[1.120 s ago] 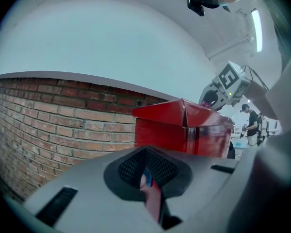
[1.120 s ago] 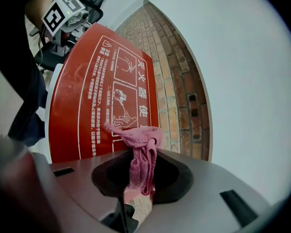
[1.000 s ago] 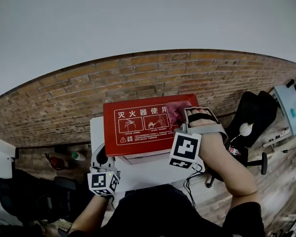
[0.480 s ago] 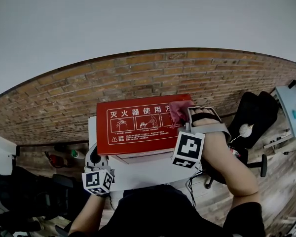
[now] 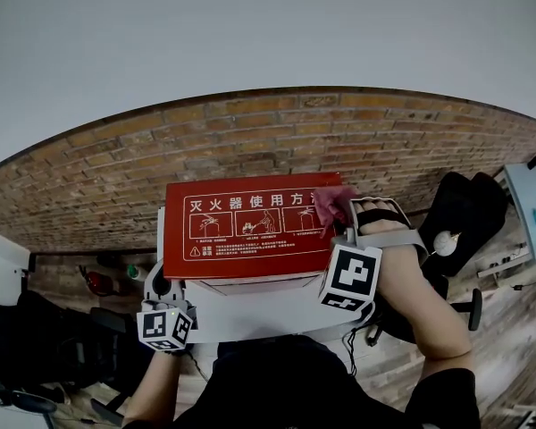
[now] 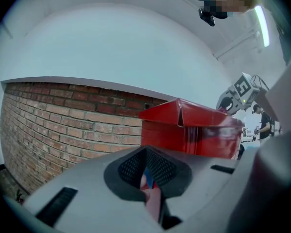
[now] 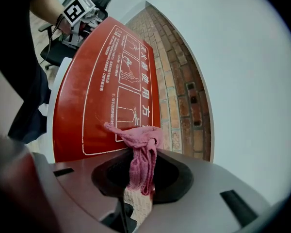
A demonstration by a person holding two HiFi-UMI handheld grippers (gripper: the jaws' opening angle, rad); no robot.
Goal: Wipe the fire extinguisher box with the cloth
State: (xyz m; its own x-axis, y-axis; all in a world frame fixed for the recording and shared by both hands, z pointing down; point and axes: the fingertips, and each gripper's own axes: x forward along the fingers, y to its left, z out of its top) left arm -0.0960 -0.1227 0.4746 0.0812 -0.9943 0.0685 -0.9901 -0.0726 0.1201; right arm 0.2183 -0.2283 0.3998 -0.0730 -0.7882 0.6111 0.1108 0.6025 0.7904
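The red fire extinguisher box [image 5: 250, 226] lies flat on a white table [image 5: 250, 309], its white-printed lid facing up. My right gripper [image 5: 341, 211] is shut on a pink cloth [image 5: 332, 200] that rests on the lid's far right corner. The right gripper view shows the cloth [image 7: 140, 152] bunched between the jaws and draping onto the box [image 7: 92, 91]. My left gripper [image 5: 158, 281] sits by the box's near left corner, jaws closed with nothing held. In its own view the box [image 6: 194, 130] stands ahead, apart from the gripper [image 6: 148, 178].
A brick wall [image 5: 277, 137] runs behind the table, with a plain white wall above it. A black office chair [image 5: 464, 208] stands to the right. On the floor at the left are a red object [image 5: 98, 282] and a green-capped bottle [image 5: 132, 273].
My right gripper has slid the pink cloth rightward along the lid's far edge to its right corner. The left gripper has drifted a little left along the box's near side.
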